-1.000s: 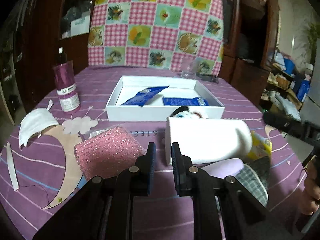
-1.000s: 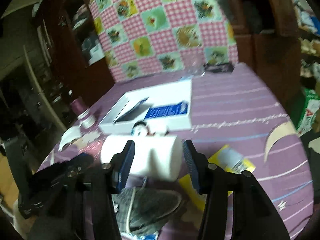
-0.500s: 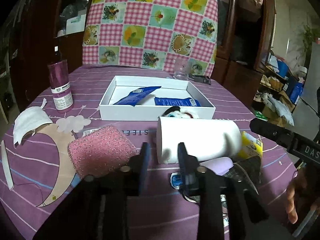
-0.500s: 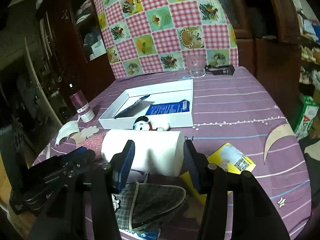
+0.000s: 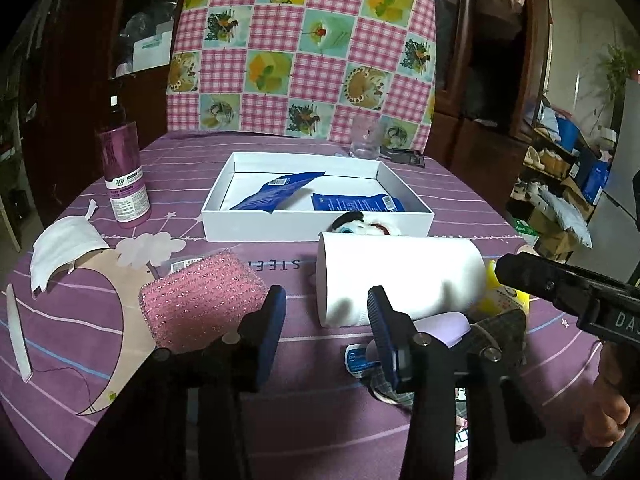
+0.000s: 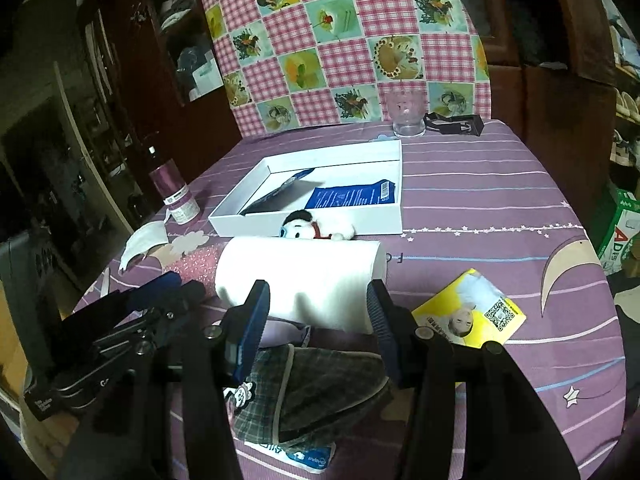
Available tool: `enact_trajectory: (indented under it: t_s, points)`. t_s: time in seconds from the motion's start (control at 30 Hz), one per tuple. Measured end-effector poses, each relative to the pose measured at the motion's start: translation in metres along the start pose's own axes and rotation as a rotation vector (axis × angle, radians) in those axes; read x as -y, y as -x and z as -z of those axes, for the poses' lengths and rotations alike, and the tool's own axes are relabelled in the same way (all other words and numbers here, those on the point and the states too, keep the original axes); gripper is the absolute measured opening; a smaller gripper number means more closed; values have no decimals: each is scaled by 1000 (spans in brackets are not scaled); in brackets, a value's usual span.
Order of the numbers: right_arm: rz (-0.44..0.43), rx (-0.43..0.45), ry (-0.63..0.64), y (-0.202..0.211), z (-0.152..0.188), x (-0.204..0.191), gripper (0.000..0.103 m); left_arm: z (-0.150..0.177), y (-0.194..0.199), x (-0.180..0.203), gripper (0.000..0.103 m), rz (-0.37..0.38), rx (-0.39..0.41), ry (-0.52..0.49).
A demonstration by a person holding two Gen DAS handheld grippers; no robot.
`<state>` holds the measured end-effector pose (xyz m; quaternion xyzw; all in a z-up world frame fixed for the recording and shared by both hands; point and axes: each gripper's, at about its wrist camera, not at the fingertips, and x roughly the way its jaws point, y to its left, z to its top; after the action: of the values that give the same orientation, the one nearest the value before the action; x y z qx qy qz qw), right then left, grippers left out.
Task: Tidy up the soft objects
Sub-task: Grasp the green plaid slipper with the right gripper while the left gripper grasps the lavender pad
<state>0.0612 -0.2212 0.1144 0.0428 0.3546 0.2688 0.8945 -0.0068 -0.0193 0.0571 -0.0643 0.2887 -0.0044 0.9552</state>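
A white paper roll (image 5: pixel 400 278) lies on its side on the purple tablecloth, also in the right wrist view (image 6: pixel 300 280). Behind it lies a small plush toy (image 6: pixel 316 230), against a white box (image 5: pixel 316 226) holding two blue packets (image 5: pixel 356 202). A pink sponge (image 5: pixel 202 300) lies left of the roll. A grey plaid slipper (image 6: pixel 312 392) lies in front of it. My left gripper (image 5: pixel 326 322) is open and empty, between sponge and roll. My right gripper (image 6: pixel 316 320) is open and empty, just short of the roll.
A purple bottle (image 5: pixel 124 178) and a white face mask (image 5: pixel 60 246) are at the left. A glass (image 6: pixel 406 114) and a black clip (image 6: pixel 454 124) stand at the far edge. A yellow packet (image 6: pixel 472 314) lies right of the roll. A chequered chair back (image 5: pixel 304 48) rises behind.
My left gripper has opened from nearly shut to wide and has pulled back a little. My right gripper has stayed open and steadied just before the roll.
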Motion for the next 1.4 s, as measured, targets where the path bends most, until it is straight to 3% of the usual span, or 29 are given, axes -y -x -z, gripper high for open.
enact_trajectory:
  t_s: [0.43,0.63,0.8,0.97,1.07,1.1,1.2,1.4]
  points:
    - [4,-17,-9,7,7,10,52,2,10,13,42,126,12,-53]
    - [8,-14,-30,10,8,16,52,9,14,29,48,238,-6,-138]
    - [5,-15,-32,10,8,17,52,18,11,46,48,251,-39,-228]
    - [-1,-34,-25,7,10,16,52,17,-2,43,48,154,-57,-214]
    - [-2,-52,-19,3,11,13,52,15,-3,36,33,150,-51,-183]
    - [-4,-56,-17,3,12,13,52,14,-4,36,23,145,-53,-183]
    - [-6,-60,-13,3,12,11,52,14,-6,35,16,137,-63,-181]
    - [-50,-67,-20,4,14,9,52,13,-6,32,10,112,-60,-174]
